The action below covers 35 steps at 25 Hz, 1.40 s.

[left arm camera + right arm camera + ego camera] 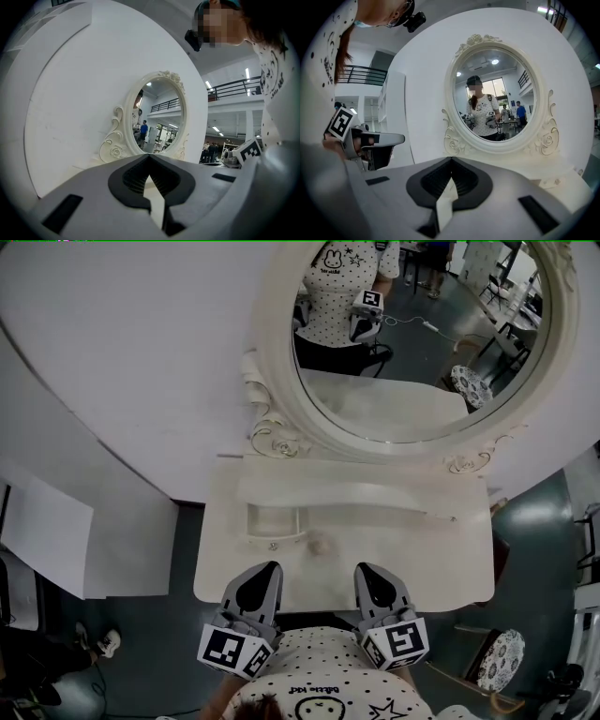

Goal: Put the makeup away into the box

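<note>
A white dressing table (450, 563) stands below me, with an open box-like compartment (274, 519) on its top at the left. A small pale blob (319, 542) lies just in front of that compartment; I cannot tell what it is. My left gripper (268, 570) and right gripper (367, 572) hover side by side over the table's near edge, pointing toward the mirror. In the left gripper view the left gripper (149, 157) has its jaws together with nothing held. In the right gripper view the right gripper (451, 159) is likewise shut and empty.
An oval mirror (422, 334) in an ornate white frame rises at the back of the table and reflects the person and both grippers. White panels (47, 531) lean at the left. A patterned stool (502, 657) stands on the floor at the right.
</note>
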Available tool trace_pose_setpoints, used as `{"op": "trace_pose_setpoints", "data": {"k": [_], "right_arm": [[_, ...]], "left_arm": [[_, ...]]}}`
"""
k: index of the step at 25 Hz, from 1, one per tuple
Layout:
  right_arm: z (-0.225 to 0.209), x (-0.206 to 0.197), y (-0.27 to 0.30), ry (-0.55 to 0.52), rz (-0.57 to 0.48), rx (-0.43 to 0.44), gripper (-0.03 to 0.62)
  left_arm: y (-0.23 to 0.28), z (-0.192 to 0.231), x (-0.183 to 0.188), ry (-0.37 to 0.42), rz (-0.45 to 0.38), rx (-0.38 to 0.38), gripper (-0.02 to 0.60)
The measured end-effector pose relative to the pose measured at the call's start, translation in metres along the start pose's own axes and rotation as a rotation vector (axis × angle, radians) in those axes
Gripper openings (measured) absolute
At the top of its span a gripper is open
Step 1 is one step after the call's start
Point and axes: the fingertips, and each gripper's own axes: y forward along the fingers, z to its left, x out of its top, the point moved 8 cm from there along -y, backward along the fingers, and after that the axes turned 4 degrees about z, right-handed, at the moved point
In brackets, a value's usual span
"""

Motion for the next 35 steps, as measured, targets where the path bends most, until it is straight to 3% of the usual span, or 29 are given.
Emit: {"op": "trace_pose_setpoints", "data": {"k": [14, 16, 20, 27, 35], "right_arm": [[0.001, 0.002, 0.028, -0.044, 0.029, -0.050, 0.017], [-0.002, -0.006, 0.048, -0.065, 0.080, -0.037, 0.091], [-0.007, -0.041, 0.099, -0.069, 0.241, 0.002, 0.160], [-0.010, -0.106, 0.156, -0.062, 0.469, 0.001, 0.201], [-0.020, -0.149, 0.176, -0.045, 0.593, -0.024, 0.210]], "left_arm": [[0.009, 0.019, 0.007, -0.002, 0.021, -0.046, -0.005], [0.008, 0.022, 0.007, -0.006, 0.024, -0.040, -0.005], [0.006, 0.030, 0.007, -0.024, 0.030, -0.023, -0.005], [0.001, 0.036, -0.001, -0.053, 0.063, -0.014, -0.005], [-0.005, 0.042, -0.006, -0.064, 0.083, 0.002, -0.005]]}}
